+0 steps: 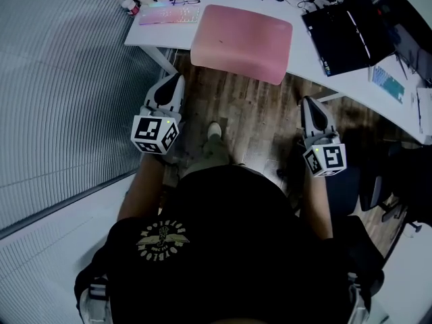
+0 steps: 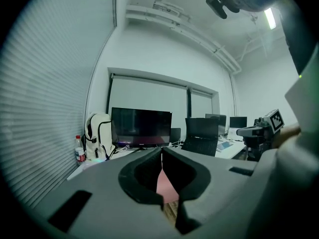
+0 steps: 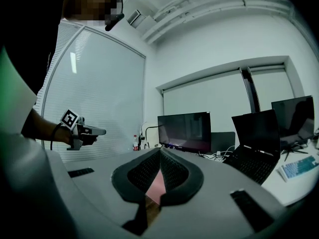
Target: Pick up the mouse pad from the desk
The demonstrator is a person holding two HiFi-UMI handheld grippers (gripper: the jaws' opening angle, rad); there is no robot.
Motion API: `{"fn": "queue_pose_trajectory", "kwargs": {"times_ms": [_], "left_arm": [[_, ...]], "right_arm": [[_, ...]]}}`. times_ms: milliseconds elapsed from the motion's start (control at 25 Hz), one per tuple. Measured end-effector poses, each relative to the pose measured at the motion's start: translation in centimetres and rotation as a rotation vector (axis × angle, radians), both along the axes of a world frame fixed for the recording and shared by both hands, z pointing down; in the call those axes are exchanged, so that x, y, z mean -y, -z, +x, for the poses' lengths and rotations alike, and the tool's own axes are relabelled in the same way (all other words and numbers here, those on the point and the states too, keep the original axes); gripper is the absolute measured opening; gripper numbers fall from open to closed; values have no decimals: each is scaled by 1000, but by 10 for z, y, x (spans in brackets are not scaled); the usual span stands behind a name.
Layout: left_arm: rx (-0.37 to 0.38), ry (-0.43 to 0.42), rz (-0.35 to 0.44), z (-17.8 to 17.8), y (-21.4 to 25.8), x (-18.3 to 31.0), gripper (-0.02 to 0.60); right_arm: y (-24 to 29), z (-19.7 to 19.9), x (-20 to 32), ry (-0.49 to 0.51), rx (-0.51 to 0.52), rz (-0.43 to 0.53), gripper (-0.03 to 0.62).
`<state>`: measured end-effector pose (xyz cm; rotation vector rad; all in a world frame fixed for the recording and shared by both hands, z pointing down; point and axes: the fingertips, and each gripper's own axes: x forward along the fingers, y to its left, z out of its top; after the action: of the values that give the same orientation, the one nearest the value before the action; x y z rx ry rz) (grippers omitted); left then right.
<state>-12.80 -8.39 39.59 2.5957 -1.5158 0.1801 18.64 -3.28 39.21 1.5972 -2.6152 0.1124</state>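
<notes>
We find the left gripper (image 1: 176,79) and right gripper (image 1: 307,102) closed and empty, short of the desk (image 1: 307,56), whose mouse pad (image 1: 241,41) overhangs the near edge, probably easing a grip.

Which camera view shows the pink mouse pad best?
The head view: the whole pink rectangular soft mouse pad shows from above, its near edge apparently overhanging the white desk. The left and right gripper views catch only a pink sliver of it beyond their shut jaws.
</notes>
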Motion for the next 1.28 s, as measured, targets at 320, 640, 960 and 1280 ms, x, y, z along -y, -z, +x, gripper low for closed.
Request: {"fn": "queue_pose_trajectory", "kwargs": {"times_ms": [320,640,960,1280], "left_arm": [[-13,-4,-17,-12,-10,48,12],[-37,-26,-23,-22,-18,92,11],[-51,-62,-32,-32,-23,137,12],[-75,-117,-4,-46,-14,183,12]], "right_arm": [[-5,-6,36,-25,-19,-25,-3],[-1,-22,70,-35,-15,-39,-3],[6,-41,104,-51,-32,-33,-3],[24,-53,137,-118,-64,-2,-3]]}}
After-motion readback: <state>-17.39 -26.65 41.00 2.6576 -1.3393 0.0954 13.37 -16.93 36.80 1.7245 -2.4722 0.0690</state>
